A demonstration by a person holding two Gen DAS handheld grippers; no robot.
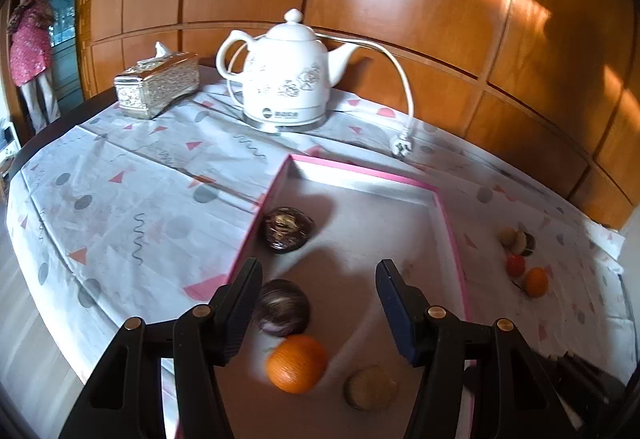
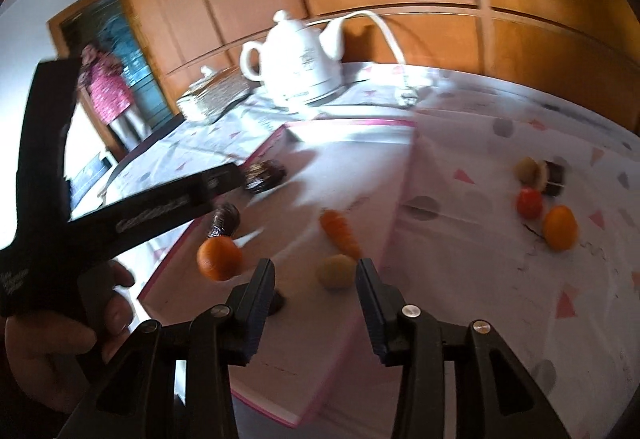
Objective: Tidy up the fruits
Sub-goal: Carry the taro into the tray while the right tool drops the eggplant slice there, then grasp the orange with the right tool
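Lower frame: left gripper [image 1: 318,299] and right gripper [image 2: 315,285], both with jaws apart and empty. Mid-frame: the tray [image 1: 360,171] already holds an orange [image 1: 297,363] and other fruits. Right: a cluster [image 2: 544,195] remains on the cloth, unsorted.

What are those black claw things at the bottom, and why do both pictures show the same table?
They are tongs that a person squeezes by hand. A tiny camera rides on each, so you get two pictures: one from the left tongs, one from the right tongs. The right picture also shows the left tongs and the hand holding them. Both tongs are open and hold nothing. On the table sits a pink-edged tray with an orange, two dark fruits, a pale one and a carrot. More fruit lies on the tablecloth, beside a white kettle and a tissue box.
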